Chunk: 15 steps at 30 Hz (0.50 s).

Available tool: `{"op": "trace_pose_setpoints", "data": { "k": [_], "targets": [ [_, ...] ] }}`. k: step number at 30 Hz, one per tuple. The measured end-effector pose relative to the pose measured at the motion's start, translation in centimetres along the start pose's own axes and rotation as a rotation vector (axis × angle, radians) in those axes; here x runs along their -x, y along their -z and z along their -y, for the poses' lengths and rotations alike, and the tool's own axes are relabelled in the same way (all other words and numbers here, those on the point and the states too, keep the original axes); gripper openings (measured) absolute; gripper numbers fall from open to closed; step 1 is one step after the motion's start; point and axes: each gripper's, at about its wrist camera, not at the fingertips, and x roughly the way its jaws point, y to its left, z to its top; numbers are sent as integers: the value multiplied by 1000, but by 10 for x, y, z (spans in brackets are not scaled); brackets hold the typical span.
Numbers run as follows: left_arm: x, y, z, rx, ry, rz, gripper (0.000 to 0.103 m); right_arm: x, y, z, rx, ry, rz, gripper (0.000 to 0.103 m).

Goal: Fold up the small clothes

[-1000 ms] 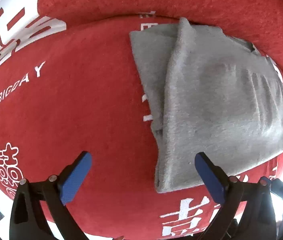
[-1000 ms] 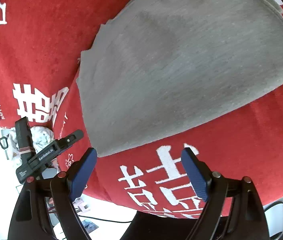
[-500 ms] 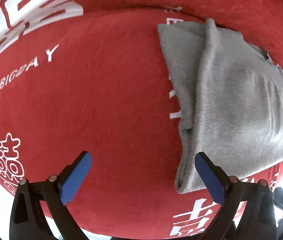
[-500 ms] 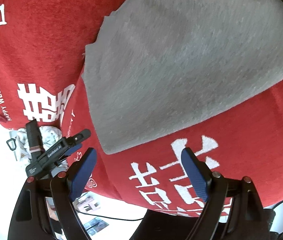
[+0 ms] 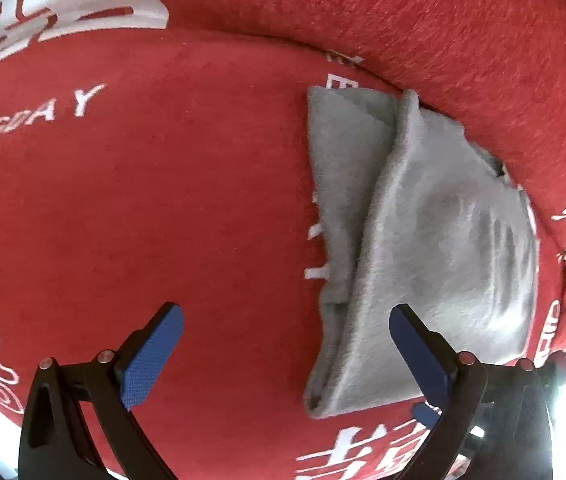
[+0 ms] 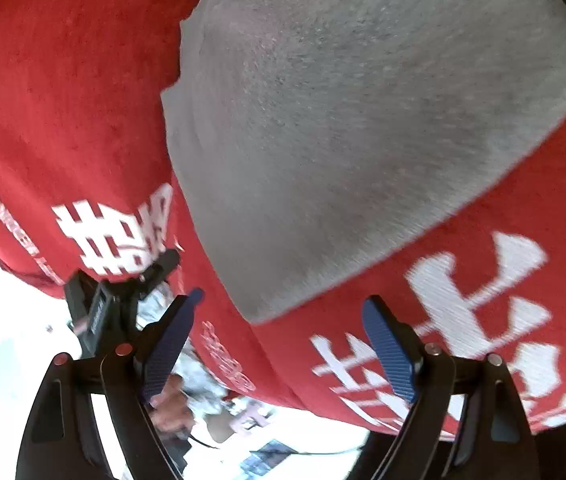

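The grey garment (image 5: 423, 240) is seen folded on the red cloth (image 5: 163, 200), its near corner now closer to the spread, empty right gripper (image 6: 279, 344); the left gripper (image 5: 283, 344), also spread, is shifted alongside, suggesting another fold.

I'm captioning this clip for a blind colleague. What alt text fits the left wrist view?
A folded grey garment lies on a red cloth printed with white lettering, its layered edge facing left. In the foreground the left tongs hang open above the cloth, blue-padded fingers spread wide with nothing between them; the right finger overlaps the garment's near corner in this view.
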Motion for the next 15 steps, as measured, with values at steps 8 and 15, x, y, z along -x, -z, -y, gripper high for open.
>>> {"op": "trace_pose_setpoints", "data": {
  "k": [8, 15],
  "targets": [
    [-9, 6, 6, 29, 78, -32, 103, -25, -13, -14, -24, -61, 43, 89],
    [-25, -1, 25, 82, 175, -28, 103, -31, -22, -16, -136, -143, 14, 29]
  ]
}}
